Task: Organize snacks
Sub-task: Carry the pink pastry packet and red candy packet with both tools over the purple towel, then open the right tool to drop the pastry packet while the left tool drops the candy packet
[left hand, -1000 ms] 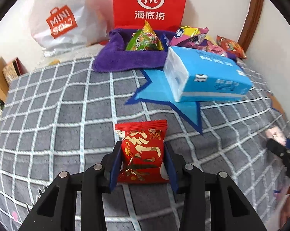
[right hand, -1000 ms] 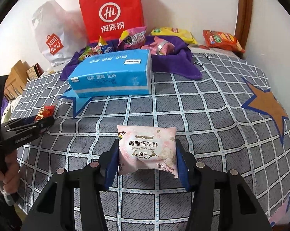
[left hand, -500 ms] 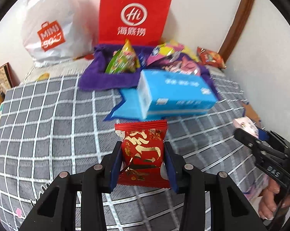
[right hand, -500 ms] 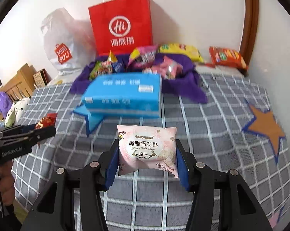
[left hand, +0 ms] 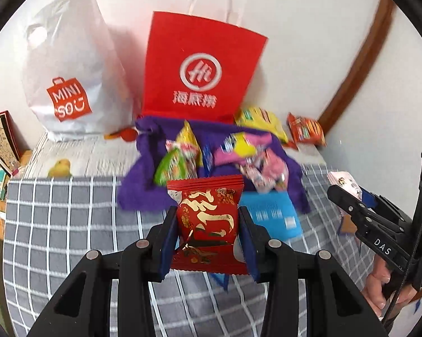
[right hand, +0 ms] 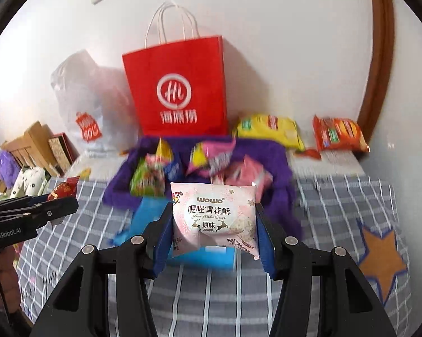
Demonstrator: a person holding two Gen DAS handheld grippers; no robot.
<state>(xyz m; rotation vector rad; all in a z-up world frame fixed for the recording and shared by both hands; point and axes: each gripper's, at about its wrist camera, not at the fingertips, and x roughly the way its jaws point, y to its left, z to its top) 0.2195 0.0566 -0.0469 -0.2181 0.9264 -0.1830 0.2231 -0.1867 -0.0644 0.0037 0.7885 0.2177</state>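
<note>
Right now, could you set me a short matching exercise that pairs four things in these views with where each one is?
Things:
1. red snack packet
2. pink snowflake crisp packet
3. red paper bag
4. orange snack pack

Places:
A. standing against the wall behind the purple cloth
B. between the pads of the right gripper
C. lying near the wall beside the brown wooden trim
D. between the pads of the left gripper

Pairs: 1-D, 2-B, 3-A, 4-C

Red-and-gold snack packet (left hand: 208, 221), pale pink snowflake packet (right hand: 213, 219), purple cloth (right hand: 270, 154), grey white-checked cover (left hand: 70, 213).
</note>
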